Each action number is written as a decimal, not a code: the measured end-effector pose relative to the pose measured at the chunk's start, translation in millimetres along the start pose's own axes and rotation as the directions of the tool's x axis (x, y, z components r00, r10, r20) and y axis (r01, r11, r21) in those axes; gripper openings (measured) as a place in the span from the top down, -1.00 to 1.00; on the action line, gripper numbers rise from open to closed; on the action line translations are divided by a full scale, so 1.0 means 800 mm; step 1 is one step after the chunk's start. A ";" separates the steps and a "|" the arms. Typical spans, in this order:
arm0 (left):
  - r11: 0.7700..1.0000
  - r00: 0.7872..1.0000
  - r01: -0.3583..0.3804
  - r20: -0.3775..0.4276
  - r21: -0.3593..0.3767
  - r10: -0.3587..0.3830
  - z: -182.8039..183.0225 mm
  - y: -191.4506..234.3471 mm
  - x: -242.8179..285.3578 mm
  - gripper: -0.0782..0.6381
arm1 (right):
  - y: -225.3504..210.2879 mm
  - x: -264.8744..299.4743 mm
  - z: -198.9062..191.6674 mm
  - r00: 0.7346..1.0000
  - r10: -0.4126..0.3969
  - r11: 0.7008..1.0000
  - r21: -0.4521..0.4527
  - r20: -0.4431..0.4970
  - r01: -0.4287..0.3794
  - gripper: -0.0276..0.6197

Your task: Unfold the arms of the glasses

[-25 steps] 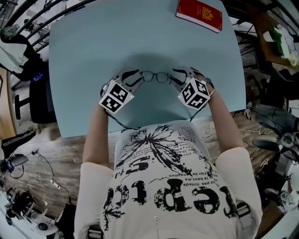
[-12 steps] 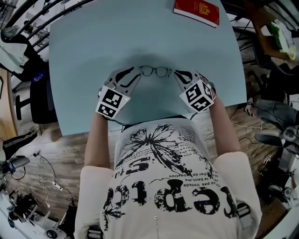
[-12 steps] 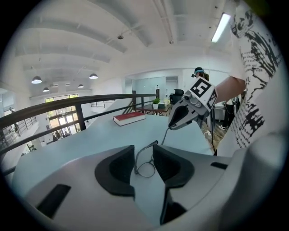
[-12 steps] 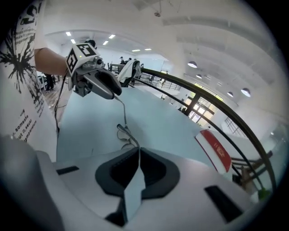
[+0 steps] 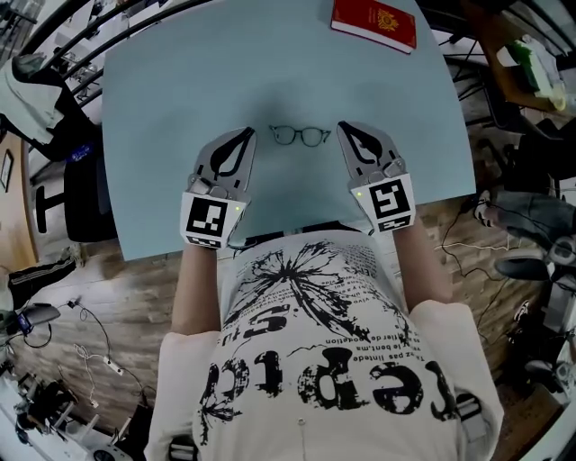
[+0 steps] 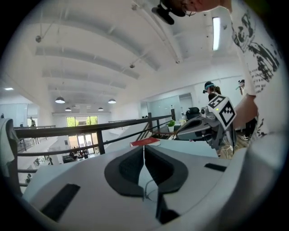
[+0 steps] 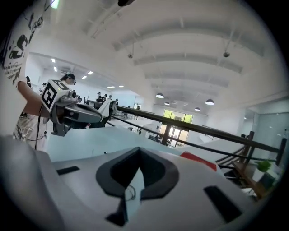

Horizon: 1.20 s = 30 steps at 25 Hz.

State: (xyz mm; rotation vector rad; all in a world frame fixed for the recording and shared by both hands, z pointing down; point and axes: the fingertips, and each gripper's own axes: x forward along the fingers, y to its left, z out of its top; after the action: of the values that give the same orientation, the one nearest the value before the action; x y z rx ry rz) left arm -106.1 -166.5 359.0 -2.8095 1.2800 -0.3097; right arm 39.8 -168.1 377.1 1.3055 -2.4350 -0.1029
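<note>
Glasses [image 5: 300,136] lie between left claw [image 5: 249,134] and right claw [image 5: 343,127]; both closed, empty.

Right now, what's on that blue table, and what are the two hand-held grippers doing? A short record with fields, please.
Table: light blue, flat
Glasses: lying on the table between the two grippers, touched by neither; whether the arms are folded is too small to tell
Red booklet: at the table's far edge
Left hand-held gripper: jaws together, nothing between them
Right hand-held gripper: jaws together, nothing between them
</note>
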 end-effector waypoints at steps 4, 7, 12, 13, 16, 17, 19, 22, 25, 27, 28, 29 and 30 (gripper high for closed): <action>0.998 0.995 -0.058 0.079 -0.008 0.059 0.044 0.008 -0.012 0.72 | 0.003 -0.010 0.039 0.996 -0.020 1.000 -0.001 0.090 0.021 0.88; 0.996 0.987 -0.084 0.134 -0.015 0.085 0.072 0.012 -0.022 0.72 | 0.004 -0.015 0.064 0.990 -0.028 1.000 -0.001 0.139 0.029 0.89; 0.994 0.978 -0.111 0.174 -0.016 0.112 0.091 0.018 -0.034 0.72 | 0.005 -0.015 0.078 0.986 -0.036 0.999 0.014 0.162 0.035 0.89; 0.993 0.977 -0.116 0.176 -0.018 0.117 0.092 0.019 -0.034 0.72 | 0.005 -0.014 0.079 0.986 -0.036 0.999 0.015 0.164 0.034 0.89; 0.992 0.977 -0.119 0.172 -0.035 0.124 0.090 0.021 -0.033 0.72 | 0.005 -0.011 0.083 0.984 -0.030 1.000 0.008 0.175 0.029 0.89; 0.992 0.977 -0.120 0.171 -0.037 0.124 0.089 0.022 -0.033 0.72 | 0.005 -0.010 0.086 0.983 -0.029 1.000 0.004 0.180 0.028 0.89; 0.992 0.977 -0.124 0.170 -0.029 0.127 0.090 0.025 -0.032 0.72 | 0.004 -0.008 0.089 0.981 -0.034 0.999 0.013 0.189 0.032 0.89; 0.992 0.978 -0.123 0.164 -0.021 0.125 0.090 0.026 -0.030 0.72 | 0.005 -0.008 0.092 0.978 -0.032 0.999 0.023 0.204 0.028 0.89; 0.994 0.981 -0.112 0.157 -0.019 0.113 0.089 0.025 -0.028 0.72 | 0.006 -0.007 0.096 0.977 -0.024 0.999 0.026 0.214 0.019 0.89; 0.994 0.981 -0.108 0.157 -0.019 0.109 0.090 0.026 -0.026 0.72 | 0.005 -0.006 0.095 0.976 -0.022 0.999 0.038 0.216 0.014 0.89; 0.994 0.982 -0.107 0.157 -0.018 0.109 0.089 0.026 -0.026 0.72 | 0.005 -0.006 0.095 0.976 -0.019 0.999 0.042 0.216 0.011 0.89; 0.994 0.982 -0.108 0.156 -0.018 0.110 0.089 0.026 -0.025 0.72 | 0.004 -0.006 0.093 0.977 -0.019 0.999 0.045 0.212 0.009 0.89; 0.994 0.982 -0.110 0.155 -0.018 0.111 0.089 0.026 -0.024 0.72 | 0.003 -0.006 0.091 0.978 -0.019 0.999 0.047 0.209 0.010 0.89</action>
State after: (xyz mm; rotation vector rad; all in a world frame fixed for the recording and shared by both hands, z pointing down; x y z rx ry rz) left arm -119.7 -169.1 283.9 -2.6940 1.3975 -0.0773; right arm 14.1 -170.7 308.5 1.3959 -2.6173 -0.1988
